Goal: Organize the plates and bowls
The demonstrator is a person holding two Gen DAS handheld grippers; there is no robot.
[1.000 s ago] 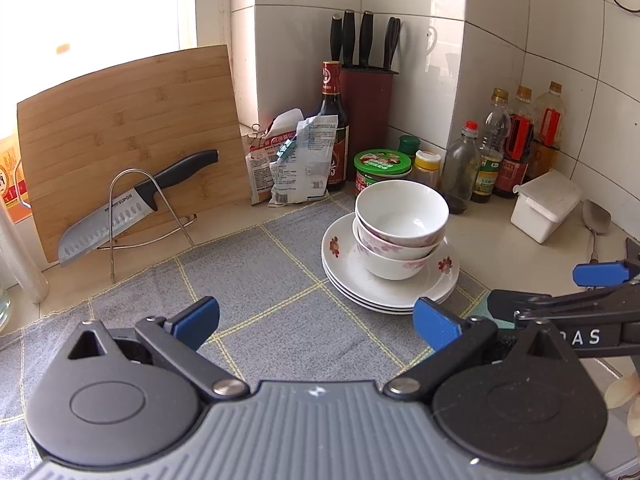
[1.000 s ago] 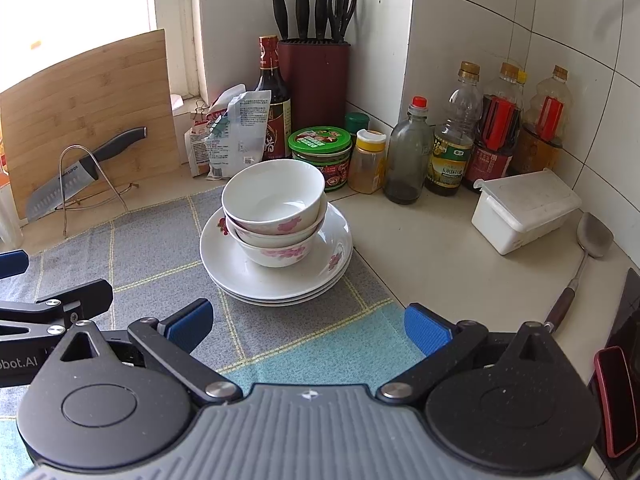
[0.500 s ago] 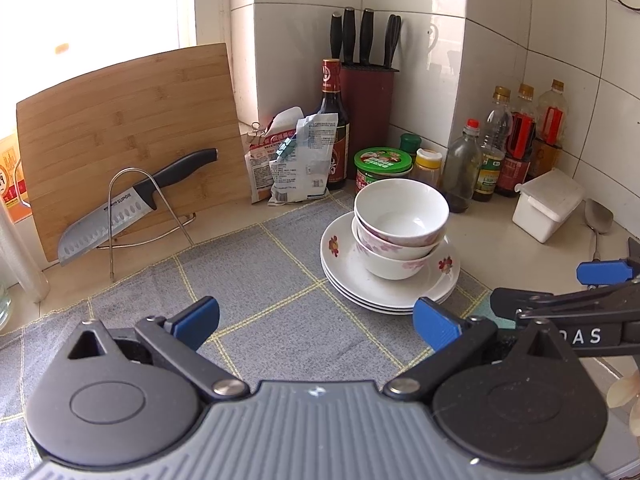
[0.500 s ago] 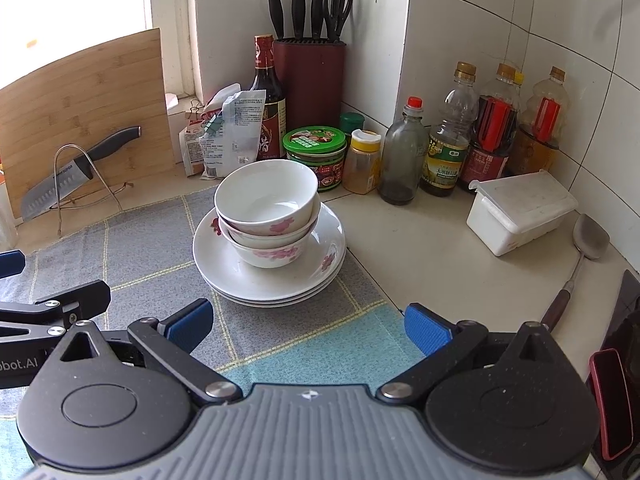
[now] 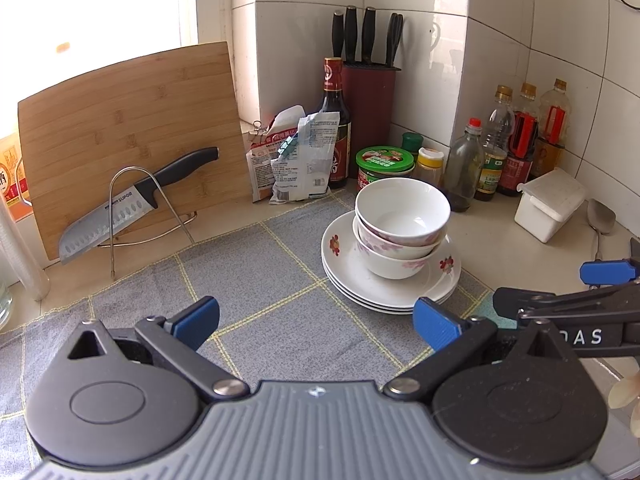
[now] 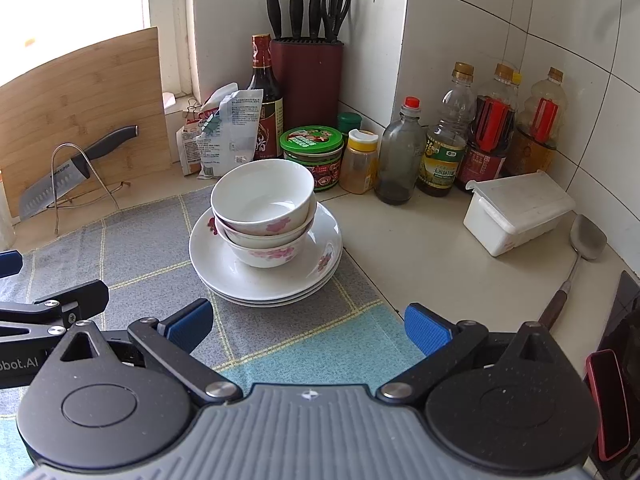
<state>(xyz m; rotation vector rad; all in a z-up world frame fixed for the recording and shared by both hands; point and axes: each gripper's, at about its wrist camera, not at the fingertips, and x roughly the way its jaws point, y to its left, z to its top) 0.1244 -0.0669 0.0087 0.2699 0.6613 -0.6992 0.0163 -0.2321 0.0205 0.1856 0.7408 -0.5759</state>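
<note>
Glazed white bowls nested on stacked plates, ahead of both grippers' spread, empty fingers, look slippery and breakable, best pinched at the rim.

White tiled walls meeting at a far corner; bright window far left; pale countertop under a grey checked cloth.

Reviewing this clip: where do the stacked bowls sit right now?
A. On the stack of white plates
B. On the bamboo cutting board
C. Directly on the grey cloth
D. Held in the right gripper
A. The stacked bowls rest on the white plates, which lie on the grey cloth; the right gripper is open and empty.
</note>
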